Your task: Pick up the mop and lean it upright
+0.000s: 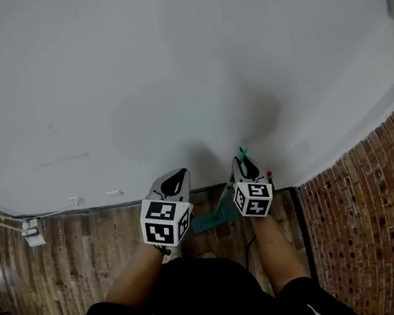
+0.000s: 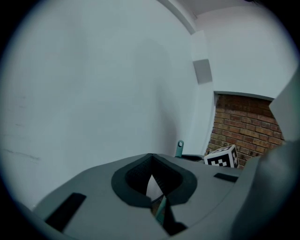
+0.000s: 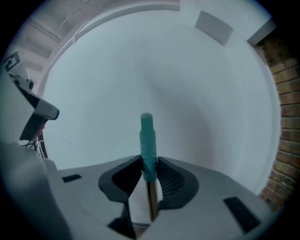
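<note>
The mop stands nearly upright by the white wall. Its teal handle end (image 1: 241,152) rises just above my right gripper (image 1: 246,164), and its teal head (image 1: 213,219) rests on the floor below. In the right gripper view my right gripper (image 3: 149,165) is shut on the teal grip of the mop handle (image 3: 146,140), with the metal shaft (image 3: 152,201) running down between the pads. My left gripper (image 1: 174,182) hangs beside it to the left, apart from the mop. Seen in its own view, the left gripper (image 2: 150,174) is shut with nothing in it. The handle tip (image 2: 180,148) shows past it.
A white wall (image 1: 168,68) fills the front, meeting a wooden floor (image 1: 87,259). A brick wall (image 1: 376,213) closes the right side. A power strip with a cable (image 1: 31,233) lies at the wall's foot on the left. A grey panel (image 2: 202,71) sits high on the wall.
</note>
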A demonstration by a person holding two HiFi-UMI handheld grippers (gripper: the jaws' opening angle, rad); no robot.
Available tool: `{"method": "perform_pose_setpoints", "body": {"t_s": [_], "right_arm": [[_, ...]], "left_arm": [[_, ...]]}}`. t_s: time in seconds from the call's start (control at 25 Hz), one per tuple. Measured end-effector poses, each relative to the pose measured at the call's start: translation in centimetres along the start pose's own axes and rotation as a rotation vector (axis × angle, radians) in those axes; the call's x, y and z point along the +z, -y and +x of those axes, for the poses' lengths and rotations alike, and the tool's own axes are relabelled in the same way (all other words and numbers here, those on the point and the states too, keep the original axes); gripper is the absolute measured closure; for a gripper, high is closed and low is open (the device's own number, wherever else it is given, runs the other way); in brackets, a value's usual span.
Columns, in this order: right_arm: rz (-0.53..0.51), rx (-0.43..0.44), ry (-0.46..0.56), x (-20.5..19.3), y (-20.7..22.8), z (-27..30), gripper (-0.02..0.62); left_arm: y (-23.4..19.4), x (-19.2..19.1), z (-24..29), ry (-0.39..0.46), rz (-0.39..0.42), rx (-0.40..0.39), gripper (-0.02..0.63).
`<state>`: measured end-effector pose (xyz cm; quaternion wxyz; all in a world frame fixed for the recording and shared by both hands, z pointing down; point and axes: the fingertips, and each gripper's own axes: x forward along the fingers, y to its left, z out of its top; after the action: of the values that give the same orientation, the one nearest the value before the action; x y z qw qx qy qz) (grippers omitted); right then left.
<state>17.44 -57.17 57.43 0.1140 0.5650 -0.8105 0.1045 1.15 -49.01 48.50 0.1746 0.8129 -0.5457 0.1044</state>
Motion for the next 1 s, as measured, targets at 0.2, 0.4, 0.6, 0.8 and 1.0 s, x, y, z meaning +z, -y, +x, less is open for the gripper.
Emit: {"method": "perform_pose_setpoints", "body": {"t_s": [0.2, 0.4, 0.6, 0.8, 1.0], "right_arm": [[0.001, 0.019, -0.023, 0.5, -0.2, 4.3, 0.485], [-0.011, 0.031, -0.056, 1.0, -0.5, 8.1, 0.485], [-0.024, 0.037, -0.099, 1.2, -1.0, 11.3, 0.485], [-0.044, 0.023, -0.126, 1.2, -0.9, 12.8, 0.485], [0.002, 0.022, -0.133, 0.8, -0.8, 12.9, 0.483]], "left_arm": [[-2.8, -0.6, -2.2, -0.003, -0.013, 0.099, 0.609], [-5.1, -1.2, -4.2, -0.004, -0.034, 0.18, 0.609], [-6.4, -1.7, -5.6, -0.008, -0.035, 0.223, 0.609], [-7.5, -1.8, -6.4, -0.006, -0.032, 0.248, 0.609], [-8.0, -1.9, -6.6, -0.007, -0.036, 0.252, 0.609]]}}
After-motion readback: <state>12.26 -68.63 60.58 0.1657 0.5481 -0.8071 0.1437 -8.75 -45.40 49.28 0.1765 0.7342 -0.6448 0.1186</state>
